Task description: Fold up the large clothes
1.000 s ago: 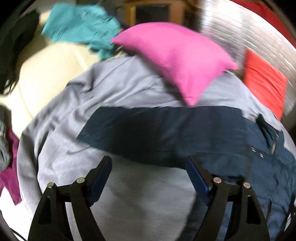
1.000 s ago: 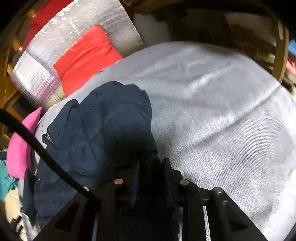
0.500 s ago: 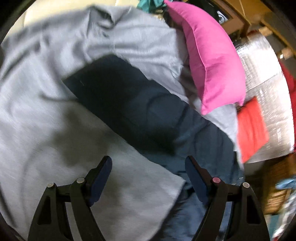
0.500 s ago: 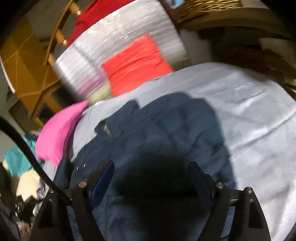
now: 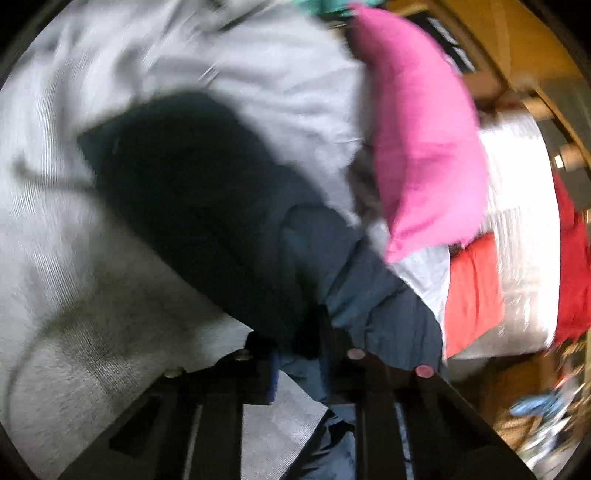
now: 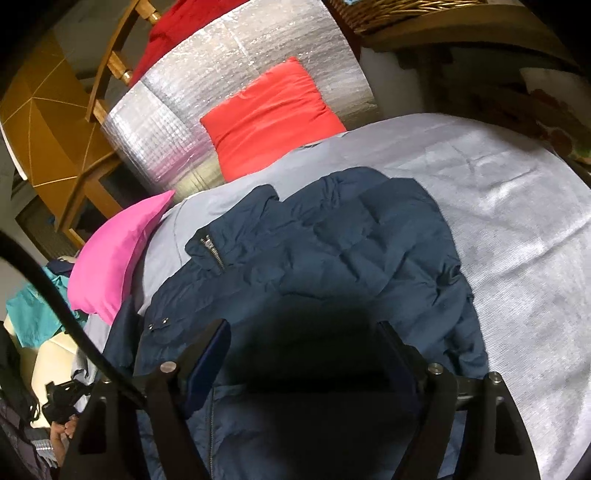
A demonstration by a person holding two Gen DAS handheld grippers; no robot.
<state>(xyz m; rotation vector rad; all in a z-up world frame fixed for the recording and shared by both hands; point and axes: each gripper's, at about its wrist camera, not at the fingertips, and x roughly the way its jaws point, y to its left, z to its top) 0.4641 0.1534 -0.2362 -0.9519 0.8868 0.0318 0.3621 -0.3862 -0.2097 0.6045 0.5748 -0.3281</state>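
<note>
A navy quilted jacket point(image 6: 351, 240) with a zip lies rumpled on a grey sheet point(image 6: 517, 221). In the left wrist view the jacket point(image 5: 207, 206) runs as a dark band across the sheet point(image 5: 74, 258). My left gripper point(image 5: 303, 343) is shut on a bunched fold of it near the bottom of the frame. My right gripper point(image 6: 303, 350) hangs just above the jacket's near part. Its jaws are wide and closing slightly, with jacket fabric below and between the fingers but the pads not pressing on it.
A pink pillow point(image 5: 417, 129) rests on the sheet beside the jacket. Behind it a red cushion point(image 6: 269, 114) lies on a silver foil mat point(image 6: 207, 85). A wooden chair point(image 6: 110, 62), a wicker basket point(image 6: 399, 11) and a teal garment point(image 6: 29, 310) stand around.
My left gripper rolled, dropped onto the jacket and closed on a fold of it. My right gripper let go of the jacket fabric, opened wide and drew back.
</note>
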